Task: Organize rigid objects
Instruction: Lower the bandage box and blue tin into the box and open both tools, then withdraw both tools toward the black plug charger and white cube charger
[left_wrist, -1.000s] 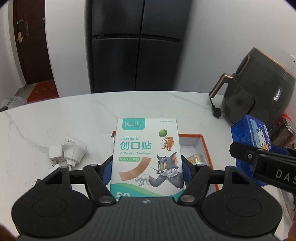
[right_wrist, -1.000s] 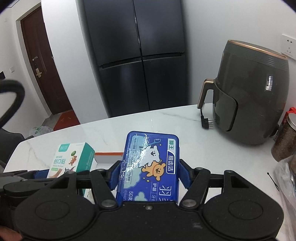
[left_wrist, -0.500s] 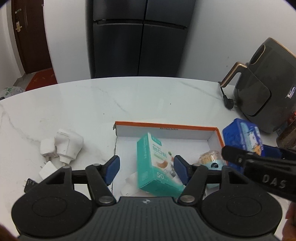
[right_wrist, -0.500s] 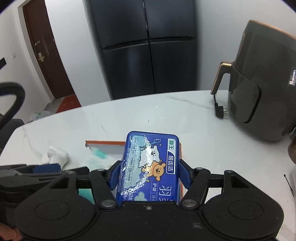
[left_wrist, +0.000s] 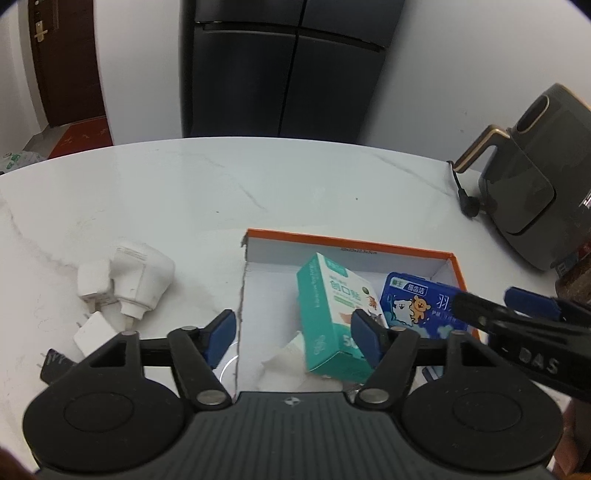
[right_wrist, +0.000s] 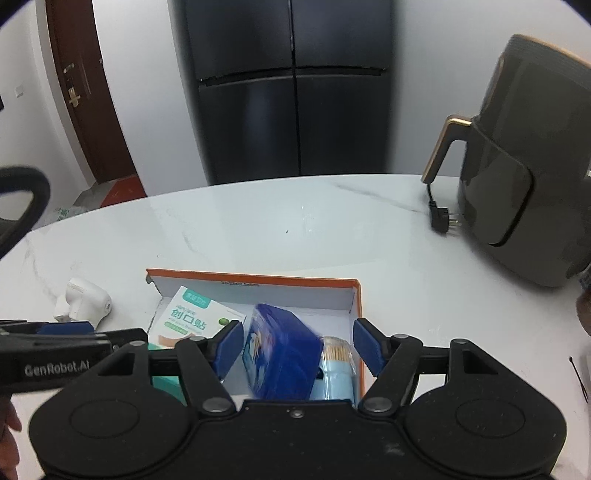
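Two handheld grippers hang over a white marble counter (left_wrist: 258, 192), both above an orange-rimmed cardboard tray (left_wrist: 347, 246) with a white inside. The left gripper (left_wrist: 293, 336) has its jaws spread and opening; a teal box of adhesive bandages (left_wrist: 328, 317) lies tilted in the tray below, and the blue pads do not press on it. The right gripper (right_wrist: 295, 347) also has its jaws opening, with a blue floss-pick case (right_wrist: 280, 354) beneath the gap, free of both pads and leaning on its edge inside the tray. In the left wrist view that case (left_wrist: 417, 306) sits just right of the bandage box, near the tray's right wall. A light blue toothpick holder (right_wrist: 334, 365) lies just beside the case on its right, against the tray wall. Outside the tray, to its left, white plug adapters (left_wrist: 125, 284) are clustered on the counter. A dark grey air fryer (right_wrist: 517, 166) stands at the counter's far right, its black power plug (right_wrist: 441, 218) lying loose beside it. Behind the counter stands a black refrigerator (right_wrist: 291, 92), and a brown door (right_wrist: 81, 92) is at the left.
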